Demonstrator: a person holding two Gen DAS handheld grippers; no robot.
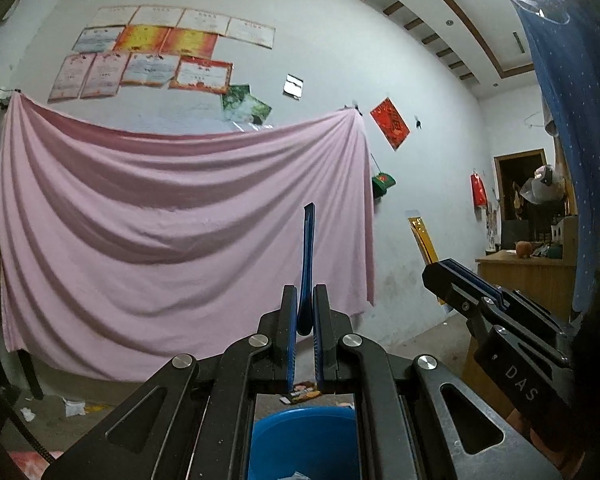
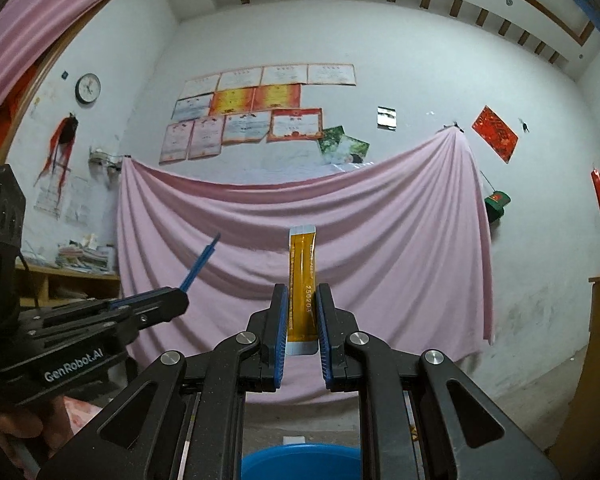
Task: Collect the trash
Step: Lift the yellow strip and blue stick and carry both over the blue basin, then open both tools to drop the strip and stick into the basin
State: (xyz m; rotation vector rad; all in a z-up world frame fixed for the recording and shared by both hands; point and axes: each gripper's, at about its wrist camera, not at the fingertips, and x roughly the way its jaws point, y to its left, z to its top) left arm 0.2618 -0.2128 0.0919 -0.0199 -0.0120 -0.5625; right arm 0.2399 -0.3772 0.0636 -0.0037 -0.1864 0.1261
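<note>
Two hand-held grippers hang above a blue bucket [image 1: 304, 440] in a room draped with a pink sheet [image 1: 180, 220]. At nine o'clock in the pair, the left gripper [image 1: 305, 312] has its fingers pinched narrowly on a thin blue strip [image 1: 308, 248] that stands upright, edge-on. At three o'clock, the right gripper [image 2: 302, 312] clamps a flat amber sachet [image 2: 302, 272] near its lower end, most of it rising above the pads. Both pieces look light and limp, likely slick; a hold low on the flat faces suits them. The bucket sits at six o'clock below both. Paper scraps [image 1: 74, 406] lie on the floor at eight o'clock.
</note>
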